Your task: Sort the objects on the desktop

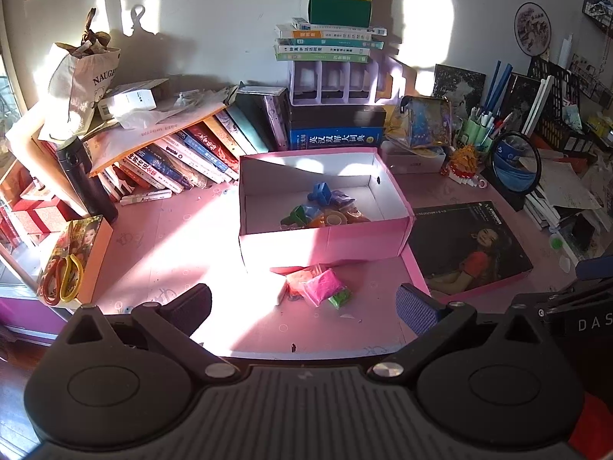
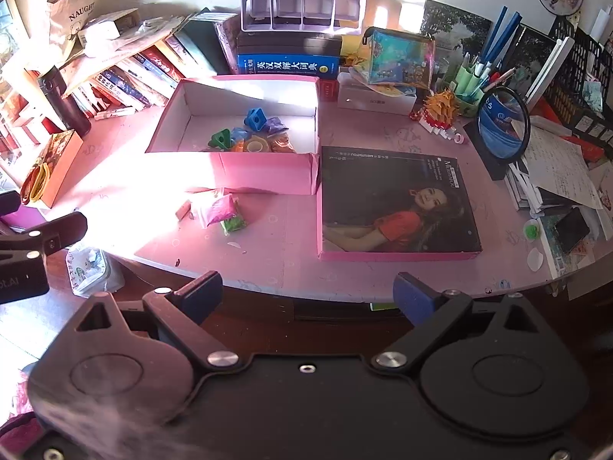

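- Nearest me, the left gripper and the right gripper both gape wide, each holding nothing.
- Just beyond, a few clay packets lie loose on the desk, unsorted.
- Further back, the pink box already holds several coloured pieces; roughly half done, I'd judge.

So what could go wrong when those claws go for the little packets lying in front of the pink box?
Three things, probably:
1. The packets lie in a touching heap, so the open left claw may pinch several or push them apart.
2. Sun glare whitens that patch, which likely makes edges hard to judge.
3. The pink box wall stands just behind them, and its lid lies beside it; a low lift might catch the wall.
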A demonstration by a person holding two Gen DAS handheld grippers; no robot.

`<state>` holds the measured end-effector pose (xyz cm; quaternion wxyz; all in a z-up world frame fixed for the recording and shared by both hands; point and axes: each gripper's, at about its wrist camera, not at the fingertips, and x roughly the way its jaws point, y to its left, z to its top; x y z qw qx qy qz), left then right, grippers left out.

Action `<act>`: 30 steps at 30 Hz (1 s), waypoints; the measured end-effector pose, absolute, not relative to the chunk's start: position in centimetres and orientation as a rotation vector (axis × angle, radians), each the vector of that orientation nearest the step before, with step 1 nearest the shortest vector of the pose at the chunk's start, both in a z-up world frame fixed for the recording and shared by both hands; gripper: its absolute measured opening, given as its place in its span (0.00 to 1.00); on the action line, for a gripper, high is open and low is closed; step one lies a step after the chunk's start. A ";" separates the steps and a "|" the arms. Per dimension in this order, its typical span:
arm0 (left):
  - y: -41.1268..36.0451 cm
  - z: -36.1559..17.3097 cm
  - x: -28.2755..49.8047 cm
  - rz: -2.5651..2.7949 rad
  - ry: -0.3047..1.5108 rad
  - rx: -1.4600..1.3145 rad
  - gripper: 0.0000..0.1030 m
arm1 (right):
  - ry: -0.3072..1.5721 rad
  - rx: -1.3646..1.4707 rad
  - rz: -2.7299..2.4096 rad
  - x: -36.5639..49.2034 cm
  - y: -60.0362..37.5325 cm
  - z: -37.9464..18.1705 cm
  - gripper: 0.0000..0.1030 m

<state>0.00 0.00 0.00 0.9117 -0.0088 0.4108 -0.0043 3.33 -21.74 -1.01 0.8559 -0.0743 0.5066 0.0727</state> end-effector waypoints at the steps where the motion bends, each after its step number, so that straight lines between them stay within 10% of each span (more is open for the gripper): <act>1: 0.0 0.0 0.0 -0.007 0.844 -0.016 1.00 | 1.064 -0.157 0.152 3.3 -21.9 -0.8 0.94; 30: -0.3 0.2 0.4 0.009 0.826 -0.010 1.00 | 1.056 -0.160 0.151 3.2 -23.1 0.4 0.94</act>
